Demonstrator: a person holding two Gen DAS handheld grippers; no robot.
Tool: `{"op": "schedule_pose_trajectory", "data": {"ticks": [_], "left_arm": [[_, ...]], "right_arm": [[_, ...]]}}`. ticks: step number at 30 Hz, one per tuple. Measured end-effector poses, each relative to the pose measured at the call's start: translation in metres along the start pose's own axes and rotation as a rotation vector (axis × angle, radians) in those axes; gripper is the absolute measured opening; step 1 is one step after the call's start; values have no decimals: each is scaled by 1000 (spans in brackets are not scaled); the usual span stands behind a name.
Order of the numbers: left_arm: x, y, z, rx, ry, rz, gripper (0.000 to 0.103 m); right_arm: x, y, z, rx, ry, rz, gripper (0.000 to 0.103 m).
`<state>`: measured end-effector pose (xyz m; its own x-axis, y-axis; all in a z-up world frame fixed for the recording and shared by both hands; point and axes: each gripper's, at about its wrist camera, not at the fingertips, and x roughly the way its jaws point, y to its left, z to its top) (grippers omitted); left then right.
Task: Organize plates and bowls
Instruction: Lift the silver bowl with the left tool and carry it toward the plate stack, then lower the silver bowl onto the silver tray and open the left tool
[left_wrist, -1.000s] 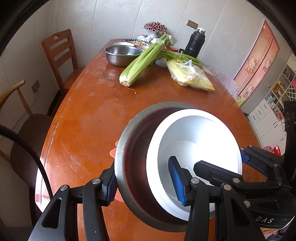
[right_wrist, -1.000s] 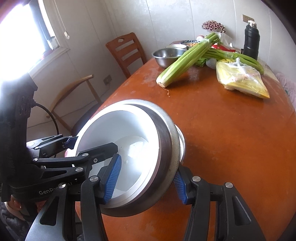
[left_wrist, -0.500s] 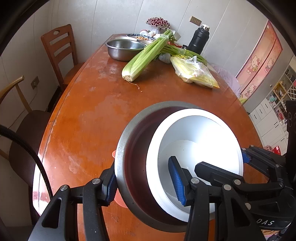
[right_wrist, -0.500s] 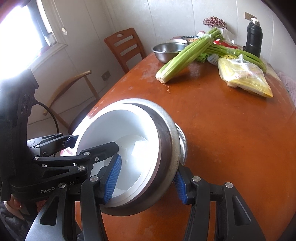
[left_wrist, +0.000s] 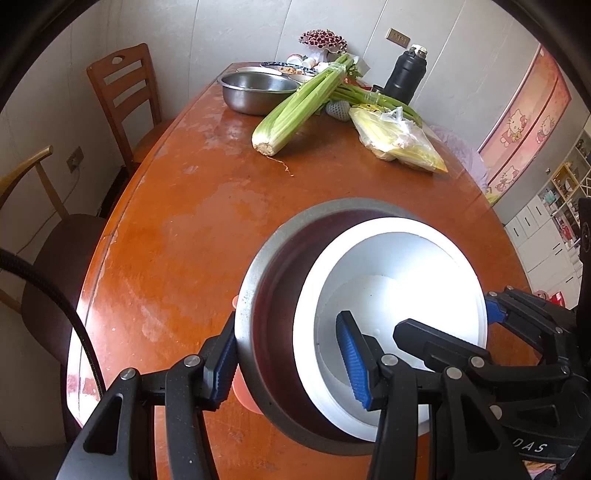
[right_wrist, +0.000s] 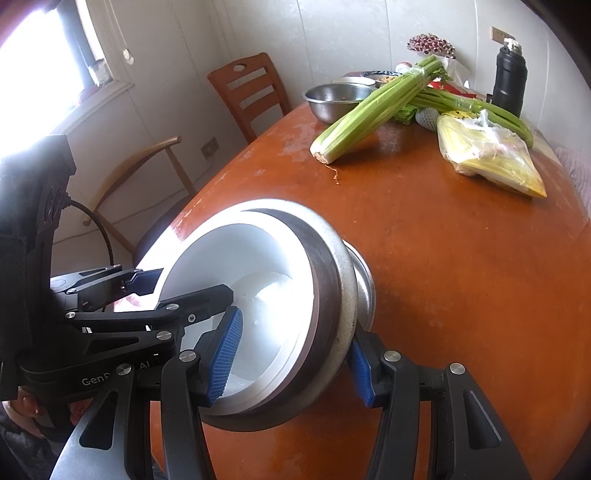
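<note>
Only from the left wrist: an orange piece (left_wrist: 242, 391) under the steel bowl (left_wrist: 273, 295); only from the right: a second steel rim (right_wrist: 364, 280) behind it. White bowl (left_wrist: 391, 295) nested inside, stack tilted above the tabletop (left_wrist: 177, 236). Left claw (left_wrist: 286, 360) and right claw (right_wrist: 291, 352) each pinching the stack's rim, opposite sides. Farther back, another steel bowl (left_wrist: 255, 90), contents unclear.
</note>
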<state>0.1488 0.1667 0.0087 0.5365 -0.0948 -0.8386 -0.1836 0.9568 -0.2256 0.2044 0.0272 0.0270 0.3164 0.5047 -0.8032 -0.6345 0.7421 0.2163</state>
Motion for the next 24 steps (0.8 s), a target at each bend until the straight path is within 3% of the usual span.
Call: {"op": "schedule_pose_trajectory", "data": {"ticks": [24], "left_arm": [[7,6,-6,-2,10,27,50]], "right_arm": [[9,2,-3,-4,-15,-54,56]]}}
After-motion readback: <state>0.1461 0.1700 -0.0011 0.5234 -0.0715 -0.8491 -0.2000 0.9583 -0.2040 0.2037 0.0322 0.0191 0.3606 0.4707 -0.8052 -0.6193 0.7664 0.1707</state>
